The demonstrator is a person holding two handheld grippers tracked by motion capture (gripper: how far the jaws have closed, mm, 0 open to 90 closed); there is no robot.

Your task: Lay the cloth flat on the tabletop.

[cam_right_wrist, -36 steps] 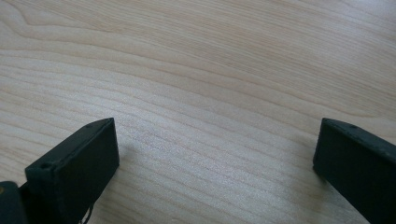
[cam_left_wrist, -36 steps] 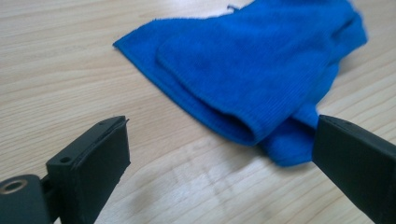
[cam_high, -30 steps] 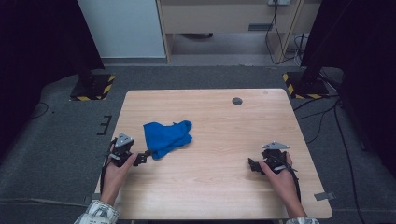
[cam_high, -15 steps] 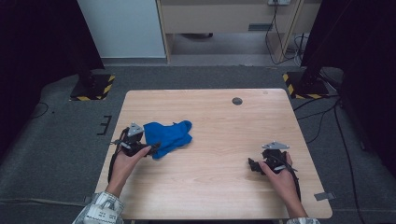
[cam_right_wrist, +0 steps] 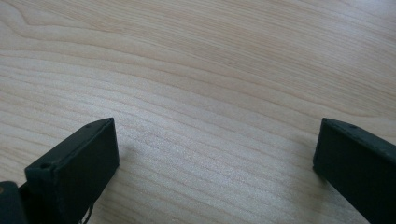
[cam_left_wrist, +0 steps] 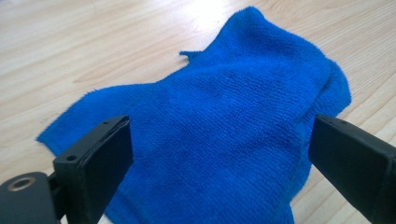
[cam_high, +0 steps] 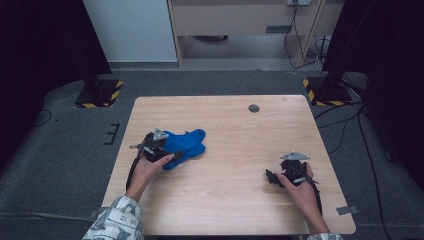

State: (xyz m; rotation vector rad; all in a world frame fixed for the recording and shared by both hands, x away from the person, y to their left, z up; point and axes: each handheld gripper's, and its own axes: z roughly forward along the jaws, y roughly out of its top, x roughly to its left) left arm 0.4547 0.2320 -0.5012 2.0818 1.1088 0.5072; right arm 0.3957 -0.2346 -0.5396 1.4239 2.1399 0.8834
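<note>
Cloth (cam_high: pixel 184 144), bright blue and of a looped terry weave, lies crumpled on the left half of the wooden table (cam_high: pixel 230 200), a little left of the middle of the high view and well back from the near edge. Its folds rise in a soft hump at the centre, with one thin flat corner spreading toward the lower left of the left gripper view and a rounded lobe reaching toward that view's upper right. In that same view the cloth (cam_left_wrist: pixel 233 135) sits between the two black jaws, which stand wide apart, one at the lower left and one at the lower right of the frame, neither pressing the fabric together. From above, the left gripper (cam_high: pixel 159 145) rests at the cloth's left edge, touching or just over it, held by the left hand (cam_high: pixel 149 167) that comes up from a patterned sleeve (cam_high: pixel 114 222) at the bottom of the frame. Well apart from the cloth, toward the lower right of the high view, the right gripper (cam_high: pixel 280 175) sits low over bare wood in the right hand (cam_high: pixel 300 187). Its own view shows its jaws spread wide, with plain pale wood grain between them. A small dark round disc (cam_high: pixel 254 108) lies near the table's far edge, right of centre.
</note>
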